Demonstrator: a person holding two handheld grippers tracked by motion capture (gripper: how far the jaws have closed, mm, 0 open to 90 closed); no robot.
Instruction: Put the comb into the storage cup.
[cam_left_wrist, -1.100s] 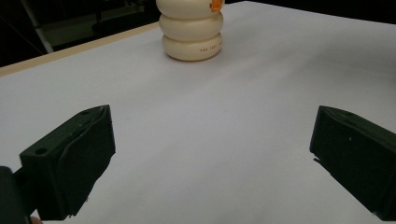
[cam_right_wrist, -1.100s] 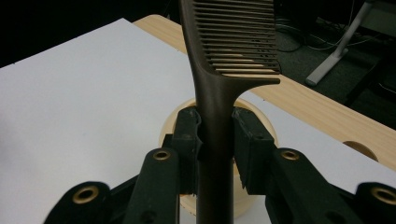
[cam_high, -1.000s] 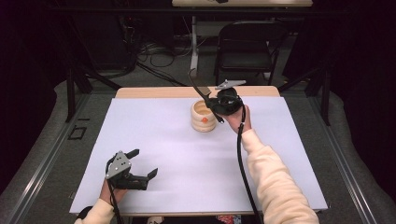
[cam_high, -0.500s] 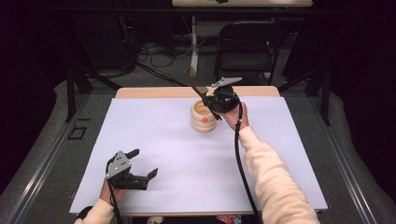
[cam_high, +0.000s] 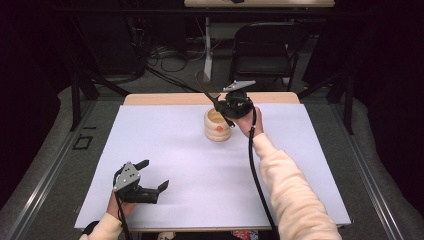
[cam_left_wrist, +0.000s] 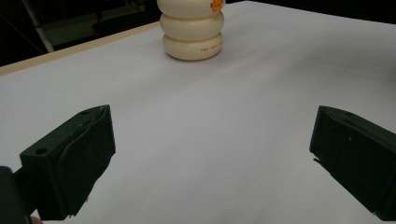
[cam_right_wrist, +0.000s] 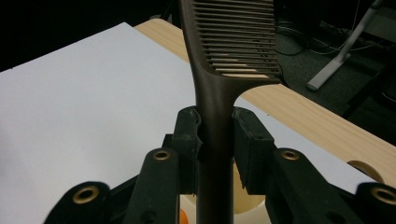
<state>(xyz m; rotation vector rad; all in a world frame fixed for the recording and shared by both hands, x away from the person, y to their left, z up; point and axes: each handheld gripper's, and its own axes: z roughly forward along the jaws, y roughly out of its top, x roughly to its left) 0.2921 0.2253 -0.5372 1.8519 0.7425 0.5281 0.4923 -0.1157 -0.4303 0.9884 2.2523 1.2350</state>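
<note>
Right tool (cam_high: 223, 106) pinched the handle of one dark brown comb (cam_right_wrist: 219, 70); both pads pressed flat on the handle, comb teeth up and away from the hand. Comb held directly above the mouth of one cream ribbed holder (cam_high: 218, 125), which stood on the white surface (cam_high: 310, 165) toward the far edge, near the bare wooden strip. Left tool (cam_high: 145, 181) rested at the near-left part of the surface, jaws spread wide, nothing between them. Wide open sheet lay between left tool and holder. Count: two tools, one comb, one holder.
</note>
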